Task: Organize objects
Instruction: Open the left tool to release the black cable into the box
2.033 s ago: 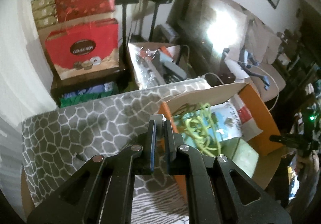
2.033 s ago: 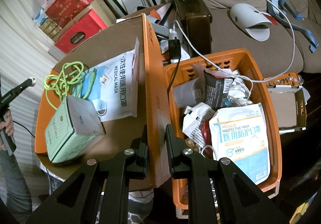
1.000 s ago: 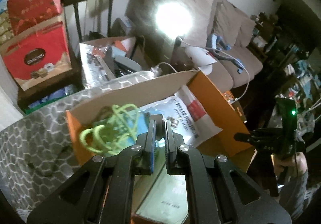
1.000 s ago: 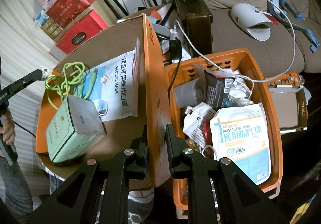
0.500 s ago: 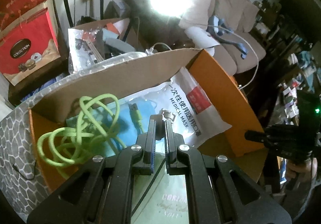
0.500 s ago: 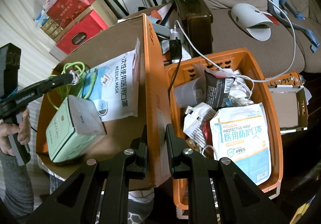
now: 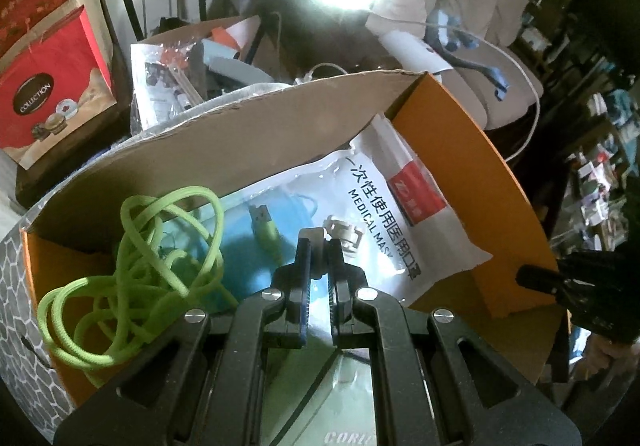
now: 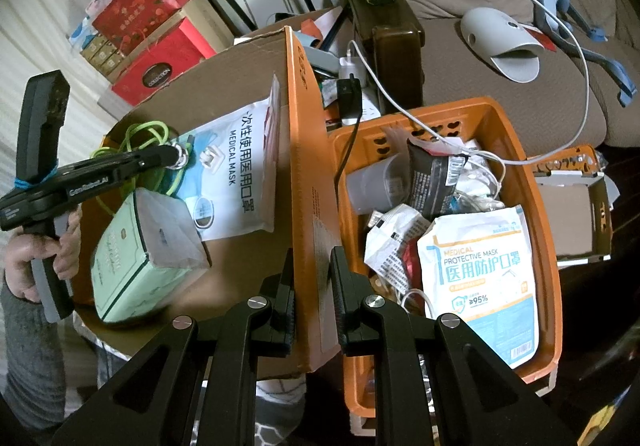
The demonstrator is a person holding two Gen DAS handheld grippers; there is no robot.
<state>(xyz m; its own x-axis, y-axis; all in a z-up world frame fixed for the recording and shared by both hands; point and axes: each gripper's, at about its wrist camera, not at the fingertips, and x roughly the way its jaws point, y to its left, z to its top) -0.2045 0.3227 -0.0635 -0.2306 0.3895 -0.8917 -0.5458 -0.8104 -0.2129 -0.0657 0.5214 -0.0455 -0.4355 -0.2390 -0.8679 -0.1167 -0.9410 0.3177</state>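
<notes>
Matt brown cardboard box (image 8: 308, 182), orange outside. Glossy, crinkled plastic on the medical mask pack (image 7: 384, 206). Lime cable (image 7: 132, 266) looks braided, matt. Smooth orange plastic basket (image 8: 536, 198); matt black plastic gripper fingers (image 8: 348, 302).

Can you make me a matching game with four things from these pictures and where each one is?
Things:
1. green cable
2. mint box
3. right gripper
4. blue-and-white mask pack

Places:
A. in the orange basket
B. clamped on the cardboard box's orange wall
C. near corner of the cardboard box, tilted
D. coiled in the cardboard box's far corner

Pairs: 1-D, 2-C, 3-B, 4-A
</notes>
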